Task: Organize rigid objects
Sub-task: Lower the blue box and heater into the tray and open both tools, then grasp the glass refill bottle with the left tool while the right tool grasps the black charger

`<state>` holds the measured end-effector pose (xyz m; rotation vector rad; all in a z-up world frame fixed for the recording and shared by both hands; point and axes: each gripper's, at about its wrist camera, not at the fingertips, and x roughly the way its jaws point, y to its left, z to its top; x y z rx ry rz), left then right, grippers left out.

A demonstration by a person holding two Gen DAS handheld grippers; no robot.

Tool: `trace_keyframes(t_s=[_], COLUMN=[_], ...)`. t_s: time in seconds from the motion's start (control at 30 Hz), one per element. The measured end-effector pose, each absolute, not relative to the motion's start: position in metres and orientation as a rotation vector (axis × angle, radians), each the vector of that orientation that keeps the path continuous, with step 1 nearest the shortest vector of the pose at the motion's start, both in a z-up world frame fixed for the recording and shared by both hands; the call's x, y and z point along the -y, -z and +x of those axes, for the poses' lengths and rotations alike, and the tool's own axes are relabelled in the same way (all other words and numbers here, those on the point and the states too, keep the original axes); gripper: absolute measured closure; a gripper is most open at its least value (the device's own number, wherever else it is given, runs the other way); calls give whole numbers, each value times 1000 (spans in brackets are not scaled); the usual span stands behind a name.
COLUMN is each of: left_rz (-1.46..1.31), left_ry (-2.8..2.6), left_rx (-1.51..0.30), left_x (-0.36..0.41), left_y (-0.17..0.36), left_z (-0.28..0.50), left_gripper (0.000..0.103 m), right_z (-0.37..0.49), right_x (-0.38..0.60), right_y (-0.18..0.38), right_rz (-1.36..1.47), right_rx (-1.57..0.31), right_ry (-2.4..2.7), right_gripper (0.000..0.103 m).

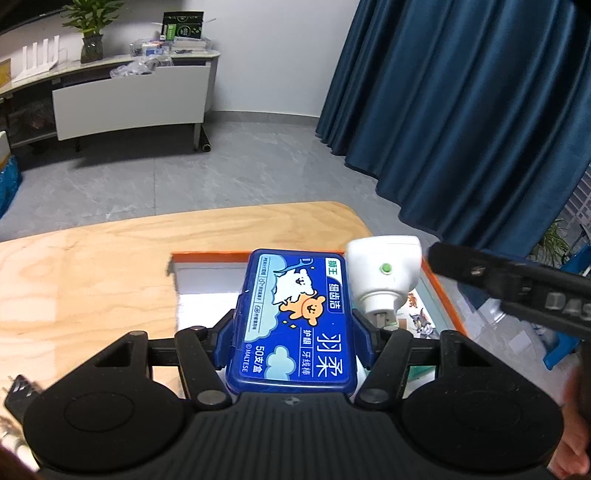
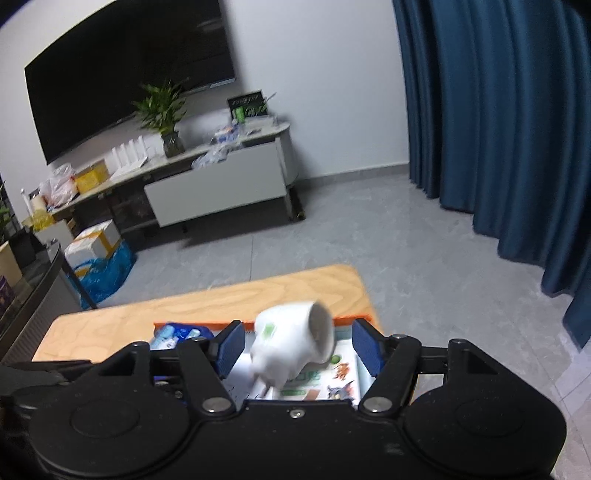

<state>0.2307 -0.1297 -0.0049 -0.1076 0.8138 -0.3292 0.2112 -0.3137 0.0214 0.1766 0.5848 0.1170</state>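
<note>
On the table (image 1: 92, 258) sits a tray (image 1: 445, 295) at centre-right of the left wrist frame. A floss box (image 1: 295, 321) lies over it – a white device (image 1: 384, 273) just right, upper. Behind, upper left, a cabinet (image 1: 129, 99) carries a plant (image 1: 90, 29).

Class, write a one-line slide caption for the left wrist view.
Left claw grips a blue floss-pick box over an orange-rimmed tray, beside a white device.

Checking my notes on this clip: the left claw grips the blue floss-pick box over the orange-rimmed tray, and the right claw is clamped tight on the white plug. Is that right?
Not quite. The right claw is not clamped: in the right wrist view its pads stand clear of the white plug, which sits loose between them. The left claw does grip the blue floss-pick box over the orange-rimmed tray.
</note>
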Motion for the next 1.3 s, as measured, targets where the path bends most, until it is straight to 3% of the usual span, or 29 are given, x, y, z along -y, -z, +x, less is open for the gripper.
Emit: trace_keyframes(t_s=[0.1,0.13,0.2,0.7,1.0,1.1,1.3], left_rz=[-107,-107,-118,-166,-201,-160,-96], left_ry=[360,359,348,224,-38,-49,-50], left_rx=[-837,-836,-820,-731,-770,-771,-762], left_x=[137,138,134,80,-9,-14,-10], left_y=[9,9,7,-17,30,43,61], left_z=[237,238,235,168,149,147,158], left_gripper=[38,30,24,18,12,4,1], right_z=[203,200,194,154,135,131,128], right_x=[316,317,316,273,237,229,218], right_y=[-29,-32,-37,-50,-47,-45,-41], right_rz=[167,165,156,127,118,116,98], right_rx=[-562,-556,-539,-537,-557,-564,-578], right_ry=[-112,-111,-110,-195,-263,-280,-302], right_gripper=[25,24,24,22,21,21,21])
